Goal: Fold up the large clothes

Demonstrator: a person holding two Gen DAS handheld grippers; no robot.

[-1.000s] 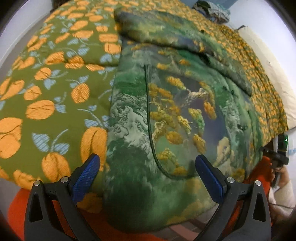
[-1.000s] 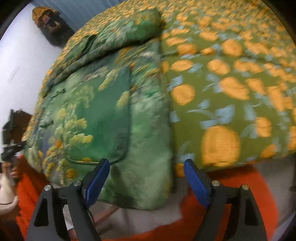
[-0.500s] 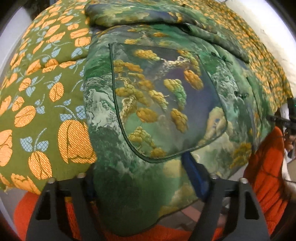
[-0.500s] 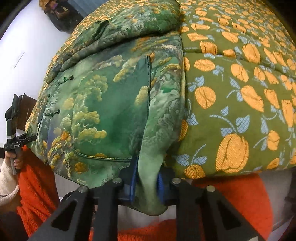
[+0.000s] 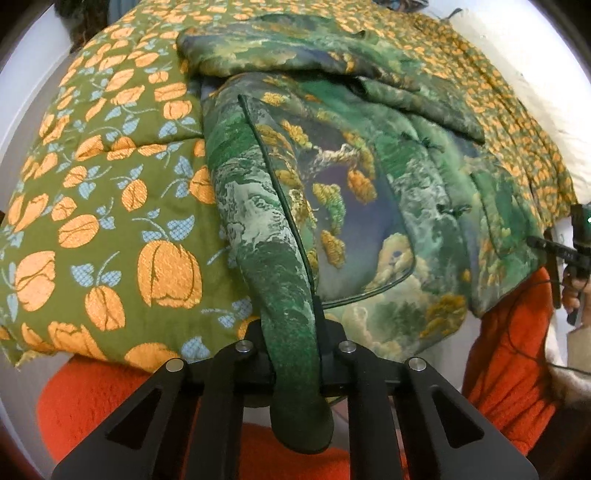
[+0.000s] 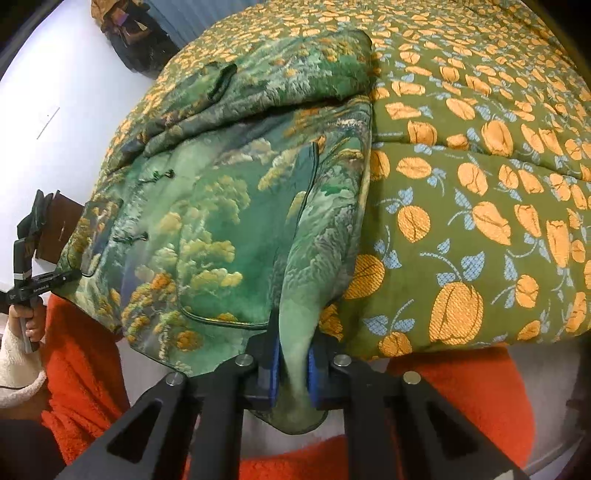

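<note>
A padded green jacket (image 5: 351, 192) with a gold landscape print lies on the bed, hem hanging over the near edge; its upper part is folded over at the far end. It also shows in the right wrist view (image 6: 221, 206). My left gripper (image 5: 293, 354) is shut on the hem's left corner, the cloth bunched between the jaws. My right gripper (image 6: 293, 363) is shut on the hem's right corner between its blue pads (image 6: 274, 363). Each gripper shows small at the edge of the other's view.
The bed is covered by an olive quilt (image 5: 110, 192) with orange flowers, also in the right wrist view (image 6: 480, 192). An orange blanket (image 6: 443, 398) hangs below the bed edge. White walls flank the bed. A dark bundle (image 6: 129, 33) sits beyond the far end.
Both grippers moved in from open to the jacket's hem and closed on its two bottom corners. The right closed first, the left after. The hem is now pulled into ridges.
</note>
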